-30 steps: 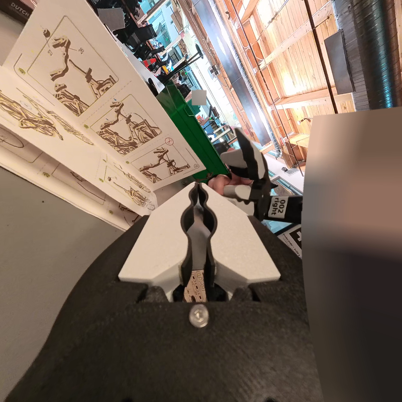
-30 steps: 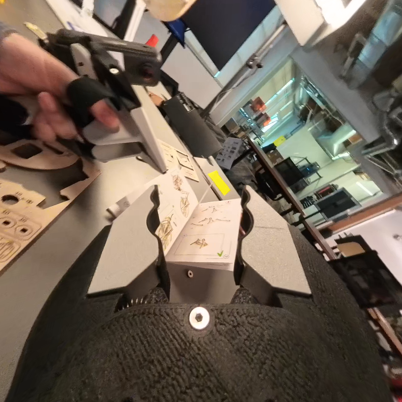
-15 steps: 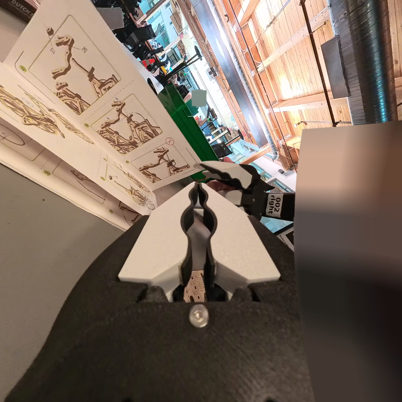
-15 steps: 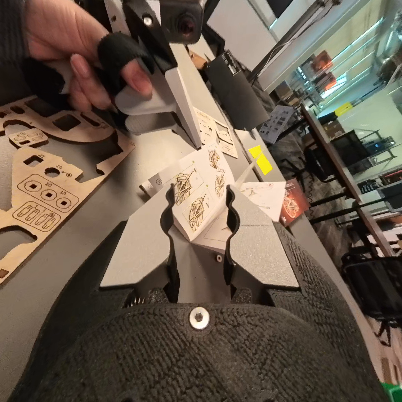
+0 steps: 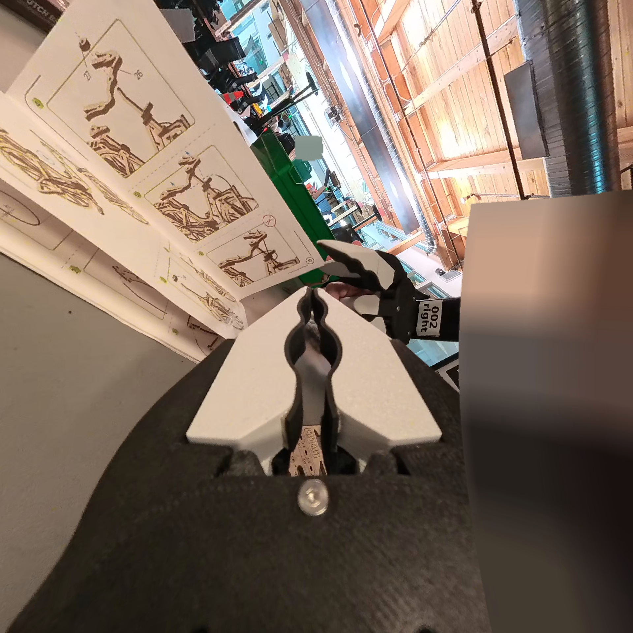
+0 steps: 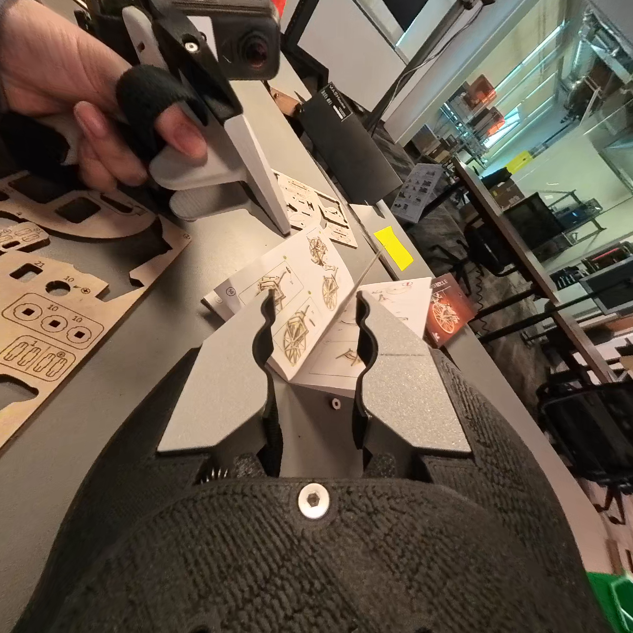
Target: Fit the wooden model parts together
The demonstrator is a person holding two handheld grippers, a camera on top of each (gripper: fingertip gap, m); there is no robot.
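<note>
Flat wooden part sheets (image 6: 51, 308) with cut-outs lie on the grey table (image 6: 102, 394) at the left. An instruction booklet (image 6: 308, 291) lies open with one page raised. My right gripper (image 6: 313, 301) is open, and the raised page stands between its fingers. In the left wrist view, the right gripper (image 5: 330, 262) straddles the corner of that page (image 5: 137, 154). My left gripper (image 5: 312, 291) is shut with nothing between its tips. In the right wrist view, the left gripper (image 6: 284, 229) points down at the table just beyond the booklet, held by a hand (image 6: 68, 85).
A smaller wooden sheet (image 6: 318, 212) lies beyond the booklet. A black box (image 6: 346, 144), a yellow note (image 6: 394, 250) and a brown card (image 6: 445, 315) sit near the table's far edge. A green bin (image 5: 294, 205) stands behind the booklet. One gripper's finger ends stand about 4 cm off the other's.
My right gripper has swung down to the raised page's corner and its jaws have narrowed a little. The left gripper has stayed shut and nearly still.
</note>
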